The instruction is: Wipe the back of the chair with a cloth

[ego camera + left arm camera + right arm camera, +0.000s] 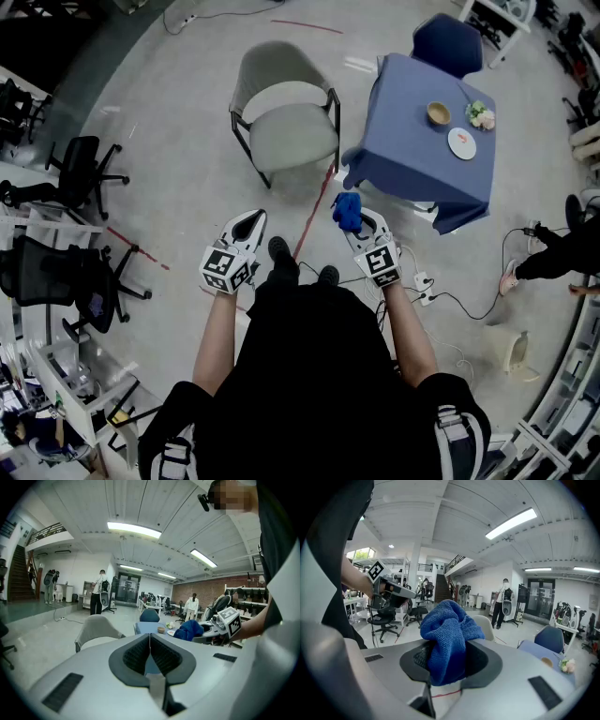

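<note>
Holding one cloth (346,210) in right gripper (363,228), left gripper (150,651) closed, one grey chair (287,129)

fuzzy terry cloth (449,634), matt plastic gripper (454,667), ribbed rubber pads (165,657)

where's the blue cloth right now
The crumpled blue terry cloth is clamped in the right hand-held gripper, at the head view's centre-right, short of the grey padded chair and the blue-draped table.
</note>
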`<state>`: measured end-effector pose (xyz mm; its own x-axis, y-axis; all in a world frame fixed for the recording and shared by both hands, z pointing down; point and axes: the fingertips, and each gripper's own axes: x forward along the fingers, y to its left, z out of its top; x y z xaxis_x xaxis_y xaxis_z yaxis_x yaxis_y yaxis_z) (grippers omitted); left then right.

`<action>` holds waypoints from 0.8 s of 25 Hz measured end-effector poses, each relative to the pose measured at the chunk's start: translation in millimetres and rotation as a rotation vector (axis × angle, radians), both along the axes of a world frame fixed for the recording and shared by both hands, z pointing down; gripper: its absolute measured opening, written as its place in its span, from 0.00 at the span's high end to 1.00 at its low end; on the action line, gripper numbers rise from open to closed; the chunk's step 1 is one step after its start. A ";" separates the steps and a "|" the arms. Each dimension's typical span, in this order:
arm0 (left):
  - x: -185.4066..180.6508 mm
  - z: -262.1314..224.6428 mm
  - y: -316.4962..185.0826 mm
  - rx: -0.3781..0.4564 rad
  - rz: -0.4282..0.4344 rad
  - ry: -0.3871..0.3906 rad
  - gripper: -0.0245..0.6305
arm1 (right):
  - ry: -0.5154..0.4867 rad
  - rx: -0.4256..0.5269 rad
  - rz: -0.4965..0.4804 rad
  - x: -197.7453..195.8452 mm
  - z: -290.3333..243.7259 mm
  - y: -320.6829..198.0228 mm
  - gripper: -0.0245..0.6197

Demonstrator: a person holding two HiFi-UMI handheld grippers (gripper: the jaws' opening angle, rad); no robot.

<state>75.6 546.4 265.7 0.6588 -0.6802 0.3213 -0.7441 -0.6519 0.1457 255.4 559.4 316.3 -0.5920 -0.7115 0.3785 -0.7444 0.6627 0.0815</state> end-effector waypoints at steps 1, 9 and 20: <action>-0.2 2.0 -0.1 -0.003 -0.006 0.004 0.93 | -0.002 -0.001 -0.002 -0.9 0.1 -0.5 0.75; -17.9 6.7 -5.7 -0.017 -0.026 0.030 0.93 | 0.016 -0.015 -0.008 -14.0 -2.0 -2.1 0.75; -77.1 12.5 -65.4 -0.031 -0.025 0.051 0.93 | 0.054 -0.029 -0.005 -63.2 -3.2 -59.1 0.75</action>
<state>-1.5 481.0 278.2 0.6580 -0.6868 0.3086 -0.7511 -0.6279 0.2041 192.3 500.3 313.1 -0.5735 -0.6970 0.4305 -0.7363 0.6689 0.1022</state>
